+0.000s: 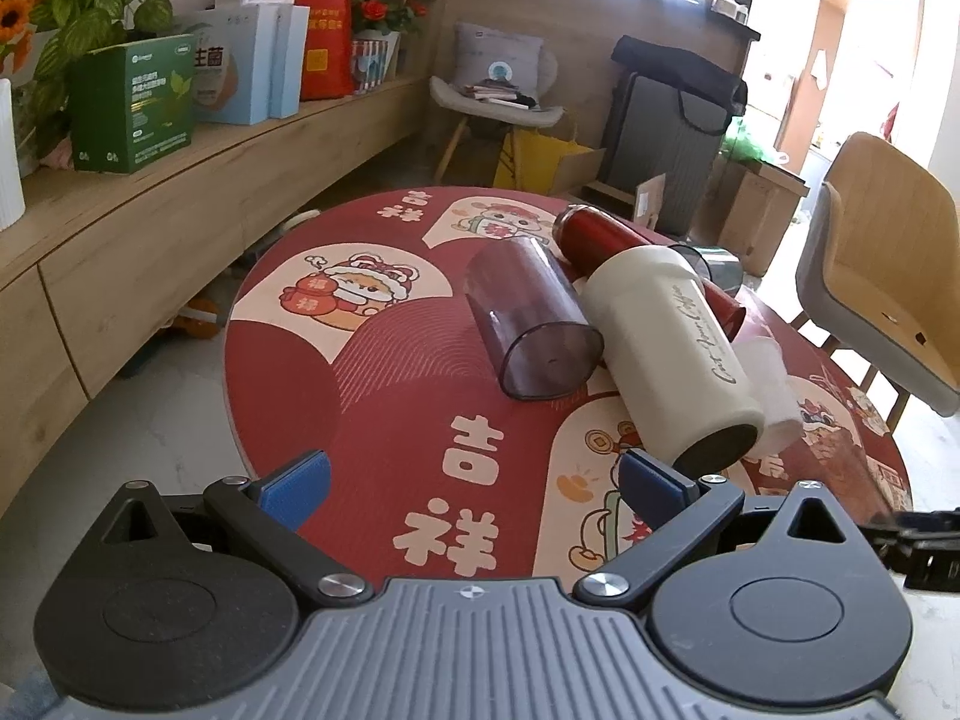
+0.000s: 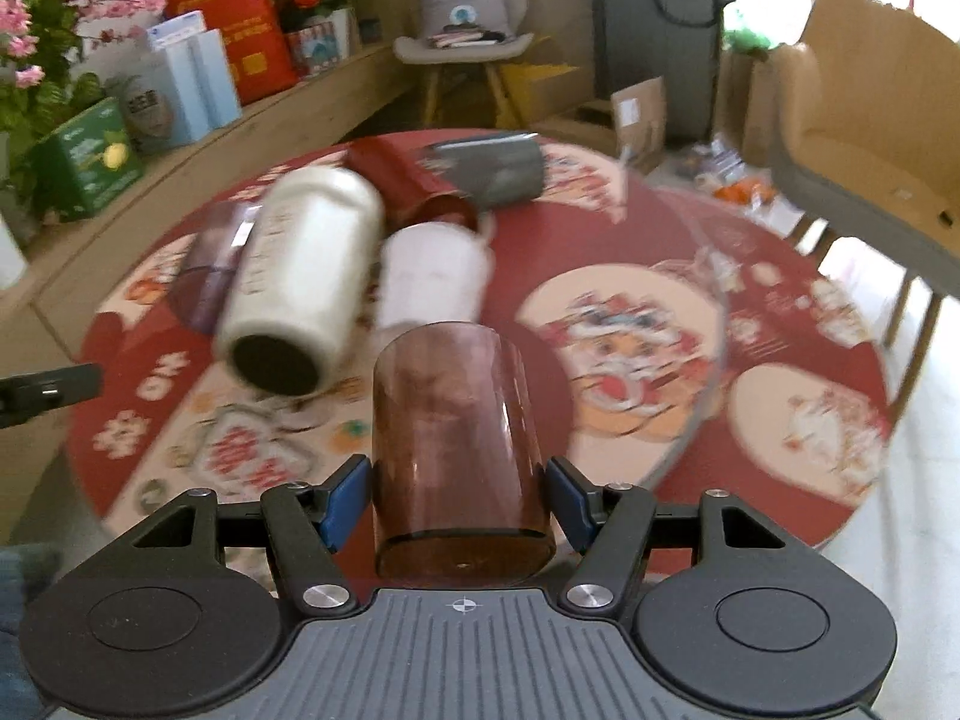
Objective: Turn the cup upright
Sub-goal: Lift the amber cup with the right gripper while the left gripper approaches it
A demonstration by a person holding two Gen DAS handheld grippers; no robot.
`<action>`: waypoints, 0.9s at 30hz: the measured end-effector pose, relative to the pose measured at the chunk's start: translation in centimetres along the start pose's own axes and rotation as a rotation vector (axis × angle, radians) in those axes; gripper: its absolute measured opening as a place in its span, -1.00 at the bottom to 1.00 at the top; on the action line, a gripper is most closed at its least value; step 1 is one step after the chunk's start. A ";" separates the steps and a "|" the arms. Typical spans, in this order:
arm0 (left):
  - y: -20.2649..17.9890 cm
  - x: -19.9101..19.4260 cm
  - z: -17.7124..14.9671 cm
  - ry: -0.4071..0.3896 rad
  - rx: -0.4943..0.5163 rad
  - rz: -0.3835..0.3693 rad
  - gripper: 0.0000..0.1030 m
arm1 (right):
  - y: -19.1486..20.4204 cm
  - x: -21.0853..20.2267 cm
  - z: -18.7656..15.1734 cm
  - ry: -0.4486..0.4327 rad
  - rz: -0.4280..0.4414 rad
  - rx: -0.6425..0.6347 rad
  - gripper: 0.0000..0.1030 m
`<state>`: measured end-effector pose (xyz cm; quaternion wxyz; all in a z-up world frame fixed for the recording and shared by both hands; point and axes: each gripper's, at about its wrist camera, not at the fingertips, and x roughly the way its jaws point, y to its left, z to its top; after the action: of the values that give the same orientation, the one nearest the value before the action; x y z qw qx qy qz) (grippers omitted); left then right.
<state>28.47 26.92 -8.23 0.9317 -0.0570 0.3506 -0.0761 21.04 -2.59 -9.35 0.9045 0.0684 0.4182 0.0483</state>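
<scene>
A: Cup [image 2: 459, 450] first: it sits between the blue pads [image 2: 343, 501] of the right gripper [image 2: 459, 501], at the near edge of the desk [image 2: 750, 480]. The pads stand just beside its walls; the blur makes it hard to say whether they press yet, so I cannot tell if the grasp is closed.

B: How far along, then?

A: Early, I'd judge. It lies tipped, not upright. Its long axis runs along the fingers, base toward the camera, the other end pointing away toward the bottle [image 2: 300, 276].

B: And the left gripper [image 1: 474, 483]?

A: Spread wide, holding nothing, hovering over the near desk rim.

B: Beyond that?

A: A pile, all lying down: the white bottle, a clear purple cup [image 1: 528, 324], a white cup [image 2: 432, 276], a red flask [image 1: 600, 231], a grey cup [image 2: 498, 171] farthest.

B: So what's left?

A: Probably a firm grip, a lift, then turning it base-down onto the desk.
</scene>
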 end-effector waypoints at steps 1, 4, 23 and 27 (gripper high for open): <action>0.0 0.0 -0.1 0.000 0.003 0.002 1.00 | 0.7 0.0 -0.1 0.001 0.016 -0.005 0.17; 0.2 0.3 -0.2 0.006 0.002 0.015 0.99 | 2.8 -0.1 -0.6 -0.001 0.065 -0.029 0.17; 3.8 0.2 1.2 0.010 -0.114 0.087 0.99 | 12.3 3.3 1.1 -0.038 0.203 -0.257 0.18; 4.0 -0.2 1.5 0.007 -0.132 0.078 0.99 | 12.0 2.9 1.1 -0.033 0.212 -0.237 0.27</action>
<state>29.68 30.95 -7.62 0.9270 -0.1043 0.3600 -0.0165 23.38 9.53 -8.89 0.9029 0.0056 0.3849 0.1912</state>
